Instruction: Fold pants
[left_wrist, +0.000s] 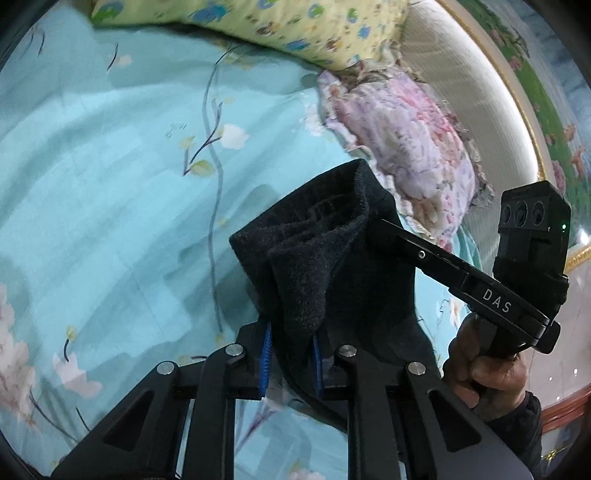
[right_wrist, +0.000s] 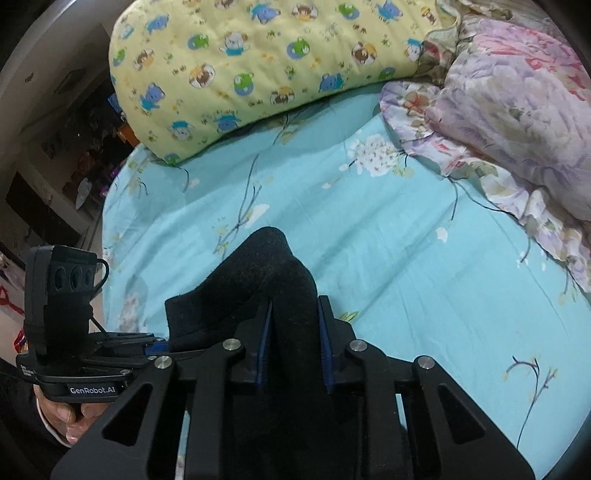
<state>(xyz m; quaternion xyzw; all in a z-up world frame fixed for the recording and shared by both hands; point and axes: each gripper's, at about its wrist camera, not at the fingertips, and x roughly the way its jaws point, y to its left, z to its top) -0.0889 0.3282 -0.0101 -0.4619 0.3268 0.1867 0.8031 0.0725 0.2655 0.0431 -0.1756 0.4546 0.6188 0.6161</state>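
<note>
The black fleece pants (left_wrist: 314, 251) hang bunched between both grippers, held up above the turquoise floral bedsheet (left_wrist: 110, 184). My left gripper (left_wrist: 291, 354) is shut on a fold of the pants between its blue pads. The right gripper (left_wrist: 388, 229) grips the same cloth from the right side. In the right wrist view my right gripper (right_wrist: 295, 332) is shut on the pants (right_wrist: 273, 269), which rise in a hump over the fingers. The left gripper (right_wrist: 155, 341) holds the cloth at the lower left there. The rest of the pants is hidden below.
A yellow cartoon-print pillow (right_wrist: 258, 66) lies at the head of the bed. A pink and lilac floral quilt (right_wrist: 517, 129) is heaped at the right. A cream headboard (left_wrist: 461, 85) curves behind. The bed edge and dark shelves (right_wrist: 66, 166) are at the left.
</note>
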